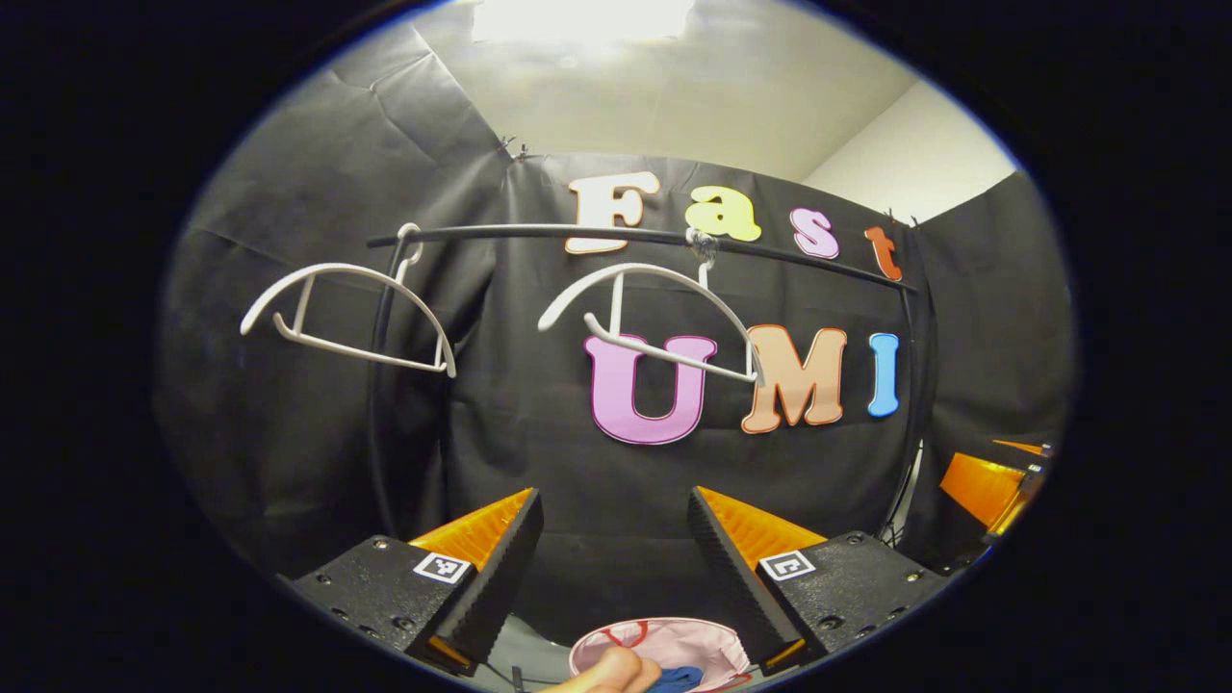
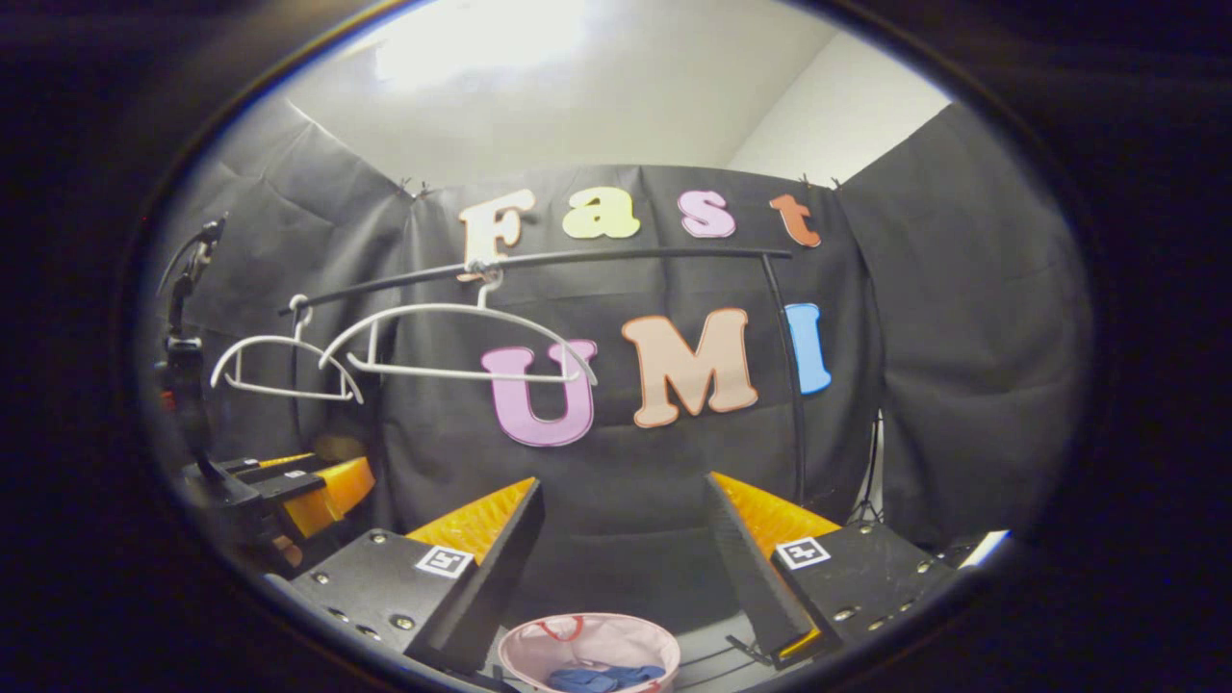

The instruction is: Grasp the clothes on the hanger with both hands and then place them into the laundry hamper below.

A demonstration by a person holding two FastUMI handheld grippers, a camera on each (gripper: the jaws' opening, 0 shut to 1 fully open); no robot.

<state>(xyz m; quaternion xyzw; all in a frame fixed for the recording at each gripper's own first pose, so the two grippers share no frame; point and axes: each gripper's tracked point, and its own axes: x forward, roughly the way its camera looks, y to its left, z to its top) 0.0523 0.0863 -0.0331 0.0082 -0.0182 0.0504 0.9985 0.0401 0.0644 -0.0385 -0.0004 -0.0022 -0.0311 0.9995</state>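
Observation:
Two bare white hangers (image 1: 650, 322) (image 1: 351, 318) hang on a black rail (image 1: 635, 235); in the right gripper view the same hangers (image 2: 462, 342) (image 2: 284, 366) sit at left. Below, a pink laundry hamper (image 1: 674, 643) holds blue clothes (image 1: 677, 680), with a hand (image 1: 604, 674) at its near rim. The hamper (image 2: 630, 640) and blue clothes (image 2: 602, 677) also appear low in the right gripper view. My left gripper (image 1: 616, 568) is open and empty above the hamper. My right gripper (image 2: 626, 568) is open and empty too. The left gripper (image 2: 289, 496) appears at far left of the right gripper view.
The rail stands on a black upright post (image 2: 794, 385) at the right and another (image 1: 383, 385) at the left. Black cloth walls close the booth behind and on both sides. The right gripper (image 1: 991, 486) shows at the right edge of the left gripper view.

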